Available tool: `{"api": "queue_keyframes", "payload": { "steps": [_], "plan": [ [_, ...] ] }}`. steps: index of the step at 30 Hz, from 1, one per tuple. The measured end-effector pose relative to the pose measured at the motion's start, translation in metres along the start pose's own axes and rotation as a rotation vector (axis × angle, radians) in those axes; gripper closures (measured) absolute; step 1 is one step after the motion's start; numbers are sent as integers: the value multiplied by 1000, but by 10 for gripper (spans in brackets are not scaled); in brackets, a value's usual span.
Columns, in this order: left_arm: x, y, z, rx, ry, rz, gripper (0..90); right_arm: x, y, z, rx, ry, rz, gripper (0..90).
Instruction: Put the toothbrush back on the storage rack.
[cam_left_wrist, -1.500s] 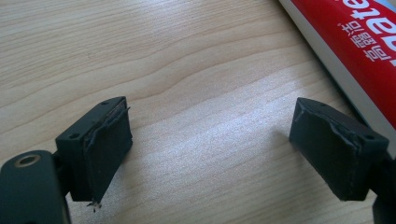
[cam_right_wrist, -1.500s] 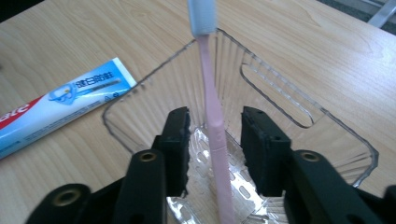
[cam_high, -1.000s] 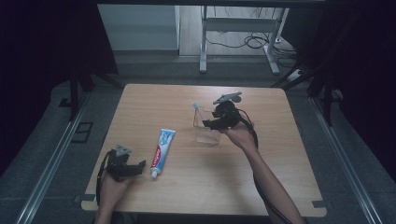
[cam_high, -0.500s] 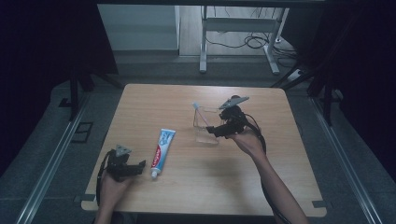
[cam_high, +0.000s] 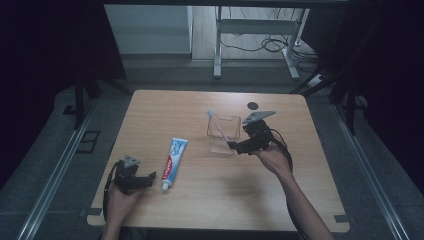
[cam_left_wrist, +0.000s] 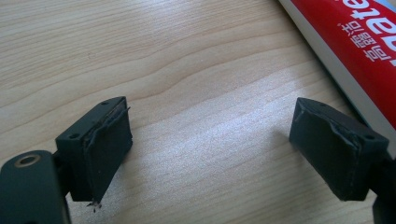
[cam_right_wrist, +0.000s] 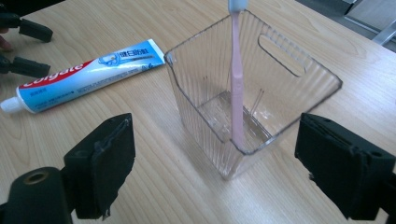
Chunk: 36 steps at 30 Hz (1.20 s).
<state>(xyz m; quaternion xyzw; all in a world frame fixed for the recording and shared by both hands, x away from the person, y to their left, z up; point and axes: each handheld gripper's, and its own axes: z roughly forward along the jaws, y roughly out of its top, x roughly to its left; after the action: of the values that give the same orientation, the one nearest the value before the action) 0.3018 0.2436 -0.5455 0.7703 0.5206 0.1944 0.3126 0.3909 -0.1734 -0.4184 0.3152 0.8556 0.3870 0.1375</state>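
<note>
We have the pink toothbrush (cam_right_wrist: 236, 79) standing in the clear bin (cam_right_wrist: 299, 70); our right gripper (cam_right_wrist: 215, 168), jaws just opened, is empty. The toothpaste tube (cam_high: 173, 157) remains beside our spread left gripper (cam_left_wrist: 212, 154).

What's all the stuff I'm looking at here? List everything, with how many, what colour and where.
table: one, light wood, centre of the room.
bin: one, clear ribbed plastic, upright on the table's far right part.
toothbrush: one, pink, standing tilted inside the bin, head above the rim.
toothpaste: one tube, white, blue and red, lying flat left of the bin, cap toward the person.
round mark: one, dark, near the table's far edge.
desk frame: one, grey metal, on the floor behind the table, with cables.
left hand-held gripper: one, black, open, beside the toothpaste cap.
right hand-held gripper: one, black, open, jaws just opened, beside the bin, holding nothing.
forearms: two, entering from the bottom edge.
</note>
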Motion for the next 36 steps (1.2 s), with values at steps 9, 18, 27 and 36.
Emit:
{"api": "queue_keyframes", "payload": {
  "steps": [9, 18, 27, 36],
  "plan": [
    [0, 0, 0, 0, 0, -4, 128, -4, -19, -9, 8, -26, 8, 92],
    [0, 0, 0, 1, 0, -3, 128, -8, -39, -18, 7, -47, 20, 93],
    [-1, 0, 0, 3, 1, -6, 128, -9, -59, -26, 1, -59, 29, 94],
    [-1, 0, 0, 0, 1, -8, 128, -10, -85, -28, 19, -73, 50, 95]
  ]
}}
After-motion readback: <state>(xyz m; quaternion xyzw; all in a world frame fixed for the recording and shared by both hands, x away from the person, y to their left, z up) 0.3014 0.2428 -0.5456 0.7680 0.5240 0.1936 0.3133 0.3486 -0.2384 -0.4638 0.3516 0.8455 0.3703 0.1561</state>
